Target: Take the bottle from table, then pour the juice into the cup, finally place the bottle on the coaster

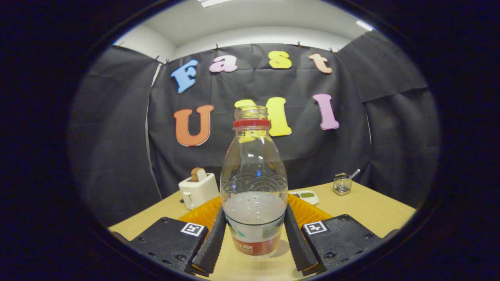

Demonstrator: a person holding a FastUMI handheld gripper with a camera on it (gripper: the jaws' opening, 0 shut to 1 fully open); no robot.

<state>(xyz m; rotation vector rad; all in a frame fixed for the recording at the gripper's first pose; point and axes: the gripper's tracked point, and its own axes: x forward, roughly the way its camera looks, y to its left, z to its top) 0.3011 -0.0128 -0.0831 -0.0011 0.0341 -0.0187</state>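
Note:
A clear plastic bottle [253,187] stands upright between my fingers, uncapped, with a red ring at its neck and a red-and-white label low down. Cloudy pale juice fills its lower part. My gripper [254,234] is shut on the bottle, and both fingers [213,240] press against its lower sides. Its base sits at the wooden table [371,212] and casts a small shadow to the right. Just beyond the bottle an orange ribbed coaster [308,212] lies flat, partly hidden by the bottle and the fingers.
A white toaster [197,190] with a slice of bread stands beyond the fingers to the left. A small white dish [306,196] with something green lies behind the coaster. A wire basket [342,184] stands far right near the black cloth wall.

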